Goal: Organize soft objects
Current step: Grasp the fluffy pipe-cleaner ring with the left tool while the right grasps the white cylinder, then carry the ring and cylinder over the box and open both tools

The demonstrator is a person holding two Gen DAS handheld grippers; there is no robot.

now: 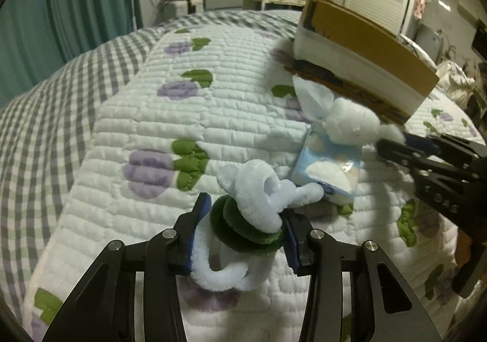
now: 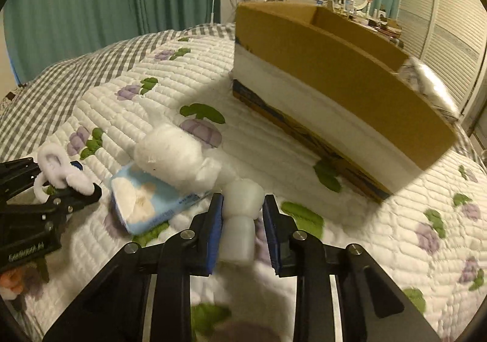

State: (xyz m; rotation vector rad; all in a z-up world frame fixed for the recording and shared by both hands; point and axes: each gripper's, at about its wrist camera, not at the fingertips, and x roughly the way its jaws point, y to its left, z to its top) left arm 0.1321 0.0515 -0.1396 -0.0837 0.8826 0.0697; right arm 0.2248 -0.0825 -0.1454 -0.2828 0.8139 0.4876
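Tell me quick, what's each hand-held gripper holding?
Left hand-held gripper: closed on the fuzzy white and green toy.
Right hand-held gripper: closed on the white plush bunny by its end.

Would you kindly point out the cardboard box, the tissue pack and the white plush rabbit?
cardboard box (image 2: 328, 68): right wrist view, on its brown side wall.
tissue pack (image 1: 327, 165): left wrist view, on its blue printed top face.
white plush rabbit (image 1: 350, 118): left wrist view, on its fluffy head.

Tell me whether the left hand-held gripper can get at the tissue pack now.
Probably not: the left hand-held gripper is shut on the white-and-green plush, and the white bunny lies across the tissue pack.
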